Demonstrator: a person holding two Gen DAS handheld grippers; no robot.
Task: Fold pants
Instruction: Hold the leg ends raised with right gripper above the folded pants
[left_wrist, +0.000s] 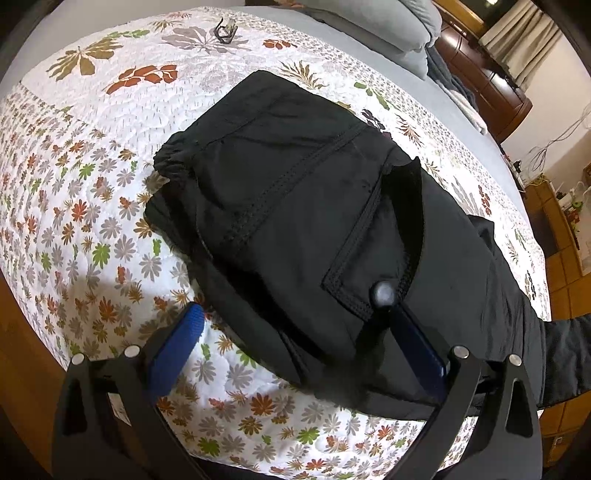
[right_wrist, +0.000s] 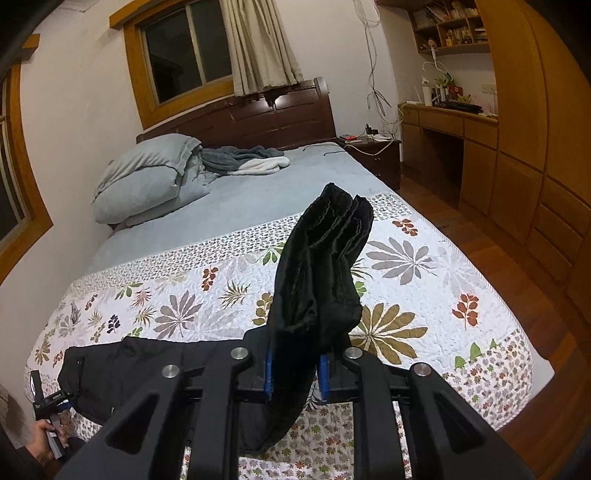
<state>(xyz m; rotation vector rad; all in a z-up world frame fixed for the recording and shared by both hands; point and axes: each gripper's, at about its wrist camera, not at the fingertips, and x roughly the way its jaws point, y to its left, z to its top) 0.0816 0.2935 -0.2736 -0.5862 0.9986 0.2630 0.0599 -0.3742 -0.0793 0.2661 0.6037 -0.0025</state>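
Black pants lie on the floral quilt, waistband end bunched at the upper left, a back pocket facing up. My left gripper is open, its blue fingers straddling the near edge of the pants; the right finger rests on the fabric by the pocket. My right gripper is shut on the bundled leg cuffs of the pants, which stand up above its fingers, lifted over the quilt. The rest of the pants lies at the lower left of the right wrist view.
A grey duvet and a towel lie at the head of the bed by the dark headboard. A nightstand and wooden desk stand right of the bed. A small dark object lies on the quilt's far side.
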